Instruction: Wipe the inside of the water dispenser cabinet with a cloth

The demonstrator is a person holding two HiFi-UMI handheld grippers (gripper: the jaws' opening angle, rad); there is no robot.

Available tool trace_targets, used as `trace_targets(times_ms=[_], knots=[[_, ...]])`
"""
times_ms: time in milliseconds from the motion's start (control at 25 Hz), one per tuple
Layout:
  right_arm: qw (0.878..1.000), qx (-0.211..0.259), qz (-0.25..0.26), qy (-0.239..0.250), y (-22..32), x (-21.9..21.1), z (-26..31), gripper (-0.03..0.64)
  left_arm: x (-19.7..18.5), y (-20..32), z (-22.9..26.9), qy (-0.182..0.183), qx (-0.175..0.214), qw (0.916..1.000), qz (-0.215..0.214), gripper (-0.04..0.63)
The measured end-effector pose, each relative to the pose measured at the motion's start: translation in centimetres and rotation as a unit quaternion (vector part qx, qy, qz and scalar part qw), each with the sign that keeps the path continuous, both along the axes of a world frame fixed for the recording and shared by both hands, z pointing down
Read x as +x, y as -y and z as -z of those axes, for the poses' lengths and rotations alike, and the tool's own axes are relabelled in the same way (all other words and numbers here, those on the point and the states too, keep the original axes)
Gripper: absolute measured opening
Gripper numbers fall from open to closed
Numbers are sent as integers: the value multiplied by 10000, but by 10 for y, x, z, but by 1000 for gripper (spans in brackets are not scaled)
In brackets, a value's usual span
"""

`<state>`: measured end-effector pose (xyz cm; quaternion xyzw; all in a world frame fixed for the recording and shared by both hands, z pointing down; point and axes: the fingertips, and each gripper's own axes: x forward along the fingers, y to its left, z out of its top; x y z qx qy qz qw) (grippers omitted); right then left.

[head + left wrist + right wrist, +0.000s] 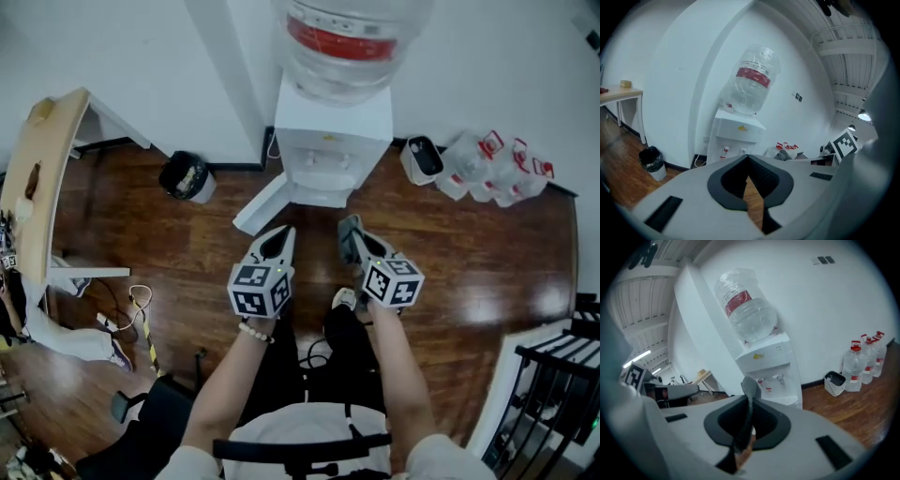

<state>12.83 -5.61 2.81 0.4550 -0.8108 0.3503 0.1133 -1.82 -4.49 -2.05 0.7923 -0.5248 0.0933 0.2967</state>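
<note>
Head view looks steeply down from above; 2 gripper views face forward, lower; all 3 share water dispenser [333, 141].

The room looks like an office or shared workroom: a white floor-standing water dispenser [333, 141] topped with a large clear plastic bottle [347, 37] stands against a bare white wall on a dark wooden plank floor [487, 272]. Spare clear water jugs with red caps [497, 164], a round black waste bin [187, 176] and a light wooden desk [42, 178] line the edges.
</note>
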Motion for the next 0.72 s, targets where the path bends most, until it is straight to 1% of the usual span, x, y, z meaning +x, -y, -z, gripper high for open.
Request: trace_targets(times_ms=[120, 240, 360, 520, 720], knots=[[9999, 11, -95, -106, 3, -11, -42, 29, -9, 4, -39, -38, -17, 10000, -79, -5], [9992, 138, -135, -344, 20, -18, -104, 29, -18, 15, -101, -169, -50, 9998, 50, -5], [9982, 268, -102, -521, 54, -21, -181, 29, -25, 33, -174, -194, -65, 9997, 146, -5], [9961, 582, -94, -654, 107, -10, -282, 31, -31, 58, -267, -189, 25, 9997, 173, -5], [9924, 767, 111, -956, 152, -1, -395, 31, -33, 90, -378, -159, 112, 9997, 173, -5]])
